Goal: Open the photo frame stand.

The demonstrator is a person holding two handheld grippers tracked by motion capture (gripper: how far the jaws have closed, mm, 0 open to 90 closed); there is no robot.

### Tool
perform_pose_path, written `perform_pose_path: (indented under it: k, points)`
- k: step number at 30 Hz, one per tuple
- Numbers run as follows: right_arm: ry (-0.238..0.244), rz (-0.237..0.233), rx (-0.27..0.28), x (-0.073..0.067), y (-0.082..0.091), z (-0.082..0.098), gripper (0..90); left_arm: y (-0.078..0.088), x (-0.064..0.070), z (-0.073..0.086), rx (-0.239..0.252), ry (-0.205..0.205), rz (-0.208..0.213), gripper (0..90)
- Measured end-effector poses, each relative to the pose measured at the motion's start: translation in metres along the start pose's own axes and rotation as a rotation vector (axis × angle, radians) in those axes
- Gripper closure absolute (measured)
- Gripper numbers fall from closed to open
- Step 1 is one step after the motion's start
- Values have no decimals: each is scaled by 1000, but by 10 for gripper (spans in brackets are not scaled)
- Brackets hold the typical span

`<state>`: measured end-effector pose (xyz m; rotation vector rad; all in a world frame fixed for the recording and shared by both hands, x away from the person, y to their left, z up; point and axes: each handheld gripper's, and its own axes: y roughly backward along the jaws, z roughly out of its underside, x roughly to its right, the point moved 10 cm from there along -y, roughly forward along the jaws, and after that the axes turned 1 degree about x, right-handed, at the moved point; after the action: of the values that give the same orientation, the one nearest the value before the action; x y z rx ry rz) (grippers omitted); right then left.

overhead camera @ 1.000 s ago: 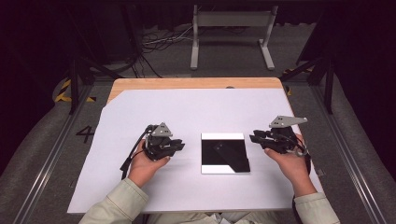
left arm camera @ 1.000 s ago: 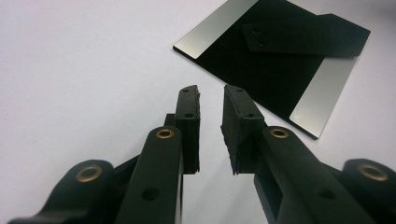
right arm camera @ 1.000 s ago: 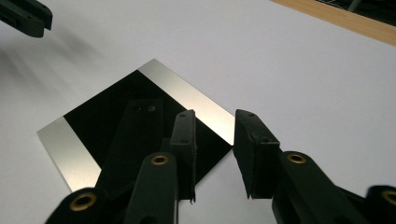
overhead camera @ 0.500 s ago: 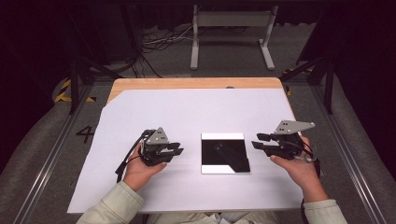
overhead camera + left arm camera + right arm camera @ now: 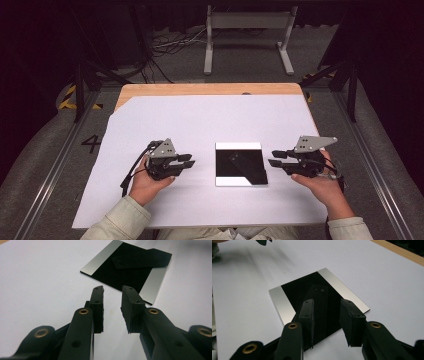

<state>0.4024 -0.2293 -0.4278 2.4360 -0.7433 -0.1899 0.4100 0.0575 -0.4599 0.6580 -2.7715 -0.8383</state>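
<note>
Glossy mirror-like square plate (image 5: 240,164) (dark reflections), matt white paper sheet (image 5: 200,120), bare wooden table edge (image 5: 200,89)

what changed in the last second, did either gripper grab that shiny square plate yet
Not yet. The left gripper slid a little toward the person, and the right gripper dropped back toward the person too, ending beside the plate's right edge. Both sets of jaws have just been working: the left opened wider, the right opened and then closed a bit, nothing between either pair. The plate stayed flat on the white sheet, untouched.
</note>
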Motion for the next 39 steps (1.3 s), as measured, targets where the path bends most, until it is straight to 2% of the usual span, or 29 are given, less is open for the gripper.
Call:
perform_pose_path:
  k: [8, 15, 23, 34, 39]
  points:
    - [-2, 12, 2, 0, -3, 8, 649, -1, -1, 1, -4, 6, -14, 728]
    - [-2, 11, -25, -4, -9, 18, 647, -2, -3, 3, -17, 12, -23, 729]
    - [8, 15, -88, -7, -17, 34, 644, -3, -4, 5, -24, 14, -29, 729]
    - [6, 11, -149, -9, -21, 42, 653, -3, -5, 6, -26, 21, -29, 730]
    - [7, 9, -199, -11, -23, 46, 677, -3, -5, 7, -32, 25, -29, 730]
